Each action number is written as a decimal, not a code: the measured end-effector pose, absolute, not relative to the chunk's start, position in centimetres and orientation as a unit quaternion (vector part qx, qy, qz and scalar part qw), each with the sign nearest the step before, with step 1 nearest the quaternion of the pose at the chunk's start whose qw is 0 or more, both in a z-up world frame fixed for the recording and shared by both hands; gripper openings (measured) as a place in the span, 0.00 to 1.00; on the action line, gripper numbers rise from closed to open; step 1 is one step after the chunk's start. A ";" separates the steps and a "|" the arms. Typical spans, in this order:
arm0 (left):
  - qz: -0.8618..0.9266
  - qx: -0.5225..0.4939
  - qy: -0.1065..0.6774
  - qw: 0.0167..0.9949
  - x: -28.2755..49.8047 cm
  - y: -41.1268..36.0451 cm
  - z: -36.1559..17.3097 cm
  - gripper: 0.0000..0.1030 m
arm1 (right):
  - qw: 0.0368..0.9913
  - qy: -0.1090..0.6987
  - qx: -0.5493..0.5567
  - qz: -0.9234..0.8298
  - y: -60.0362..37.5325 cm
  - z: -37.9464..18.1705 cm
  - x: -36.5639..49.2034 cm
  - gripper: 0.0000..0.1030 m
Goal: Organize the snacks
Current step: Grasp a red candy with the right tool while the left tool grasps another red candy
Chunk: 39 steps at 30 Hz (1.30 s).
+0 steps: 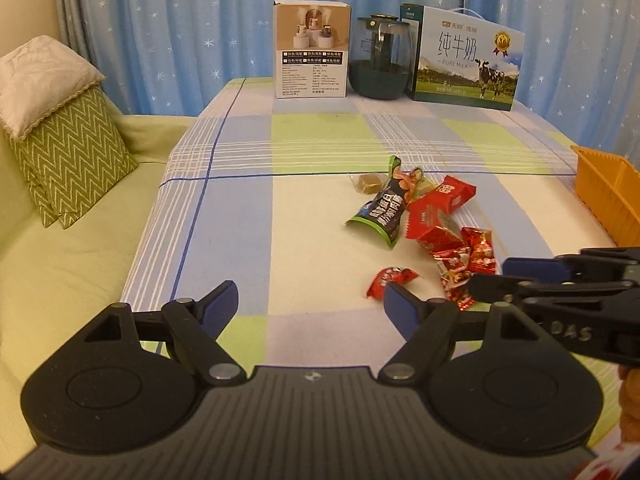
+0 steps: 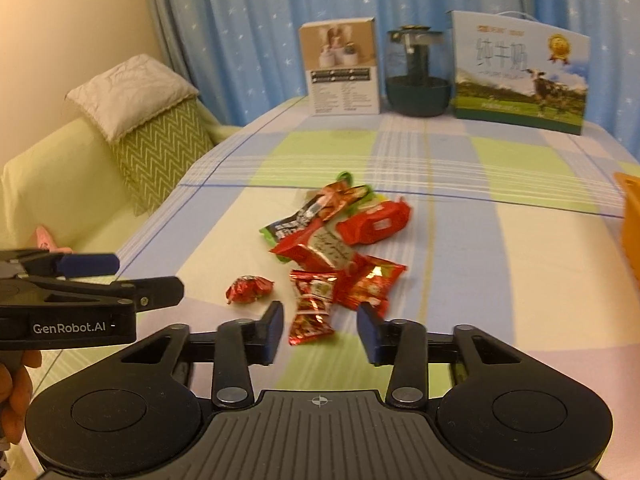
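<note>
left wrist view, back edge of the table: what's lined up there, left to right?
white product box → dark glass jar → milk carton box

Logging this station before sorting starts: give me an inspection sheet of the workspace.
Surface: checked tablecloth, flat.
Job's things: snack pile mid-table; one red candy lies apart; orange bin at right edge.
Clutter: white box, glass kettle, milk carton along the far edge.
Grippers: left gripper open, empty; right gripper open, a red wrapper ahead of its jaws, not pinched.
Cables: nothing seen.
Surroundings: blue star curtain, sofa cushions.
</note>
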<state>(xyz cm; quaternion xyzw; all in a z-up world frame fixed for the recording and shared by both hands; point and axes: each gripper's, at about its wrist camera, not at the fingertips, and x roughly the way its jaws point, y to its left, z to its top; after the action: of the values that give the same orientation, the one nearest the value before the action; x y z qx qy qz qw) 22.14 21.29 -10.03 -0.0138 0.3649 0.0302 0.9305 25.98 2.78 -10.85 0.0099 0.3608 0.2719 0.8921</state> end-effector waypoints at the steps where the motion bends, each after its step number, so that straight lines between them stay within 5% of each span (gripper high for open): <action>1: 0.028 -0.017 0.367 0.930 22.4 21.4 -10.2 0.74 | 0.892 0.362 0.006 0.272 3.2 -11.1 26.2 0.37; 10: 0.009 -0.004 0.383 0.924 23.0 21.4 -11.2 0.72 | 0.893 0.371 -0.001 0.257 4.3 -12.8 27.6 0.21; 18: -0.043 0.042 0.374 0.925 23.6 18.8 -11.4 0.59 | 0.902 0.355 0.009 0.245 2.2 -11.2 25.8 0.20; 23: -0.058 0.095 0.373 0.921 24.7 16.6 -12.0 0.40 | 0.907 0.352 0.017 0.232 0.6 -10.7 25.8 0.20; 30: -0.064 0.105 0.380 0.917 26.6 15.6 -12.9 0.32 | 0.907 0.356 0.030 0.222 -0.4 -10.7 26.3 0.20; 34: -0.063 0.094 0.391 0.913 26.9 15.6 -13.2 0.18 | 0.907 0.358 0.034 0.220 -0.8 -10.7 26.6 0.20; 39: -0.042 0.038 0.400 0.915 26.6 16.0 -12.7 0.17 | 0.910 0.352 0.039 0.217 -1.4 -10.1 26.4 0.20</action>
<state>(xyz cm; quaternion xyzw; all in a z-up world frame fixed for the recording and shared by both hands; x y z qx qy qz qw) 26.55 16.02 -12.73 0.0383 0.3998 -0.0422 0.9148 26.37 -1.45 -10.13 0.0394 0.3522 0.2172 0.9095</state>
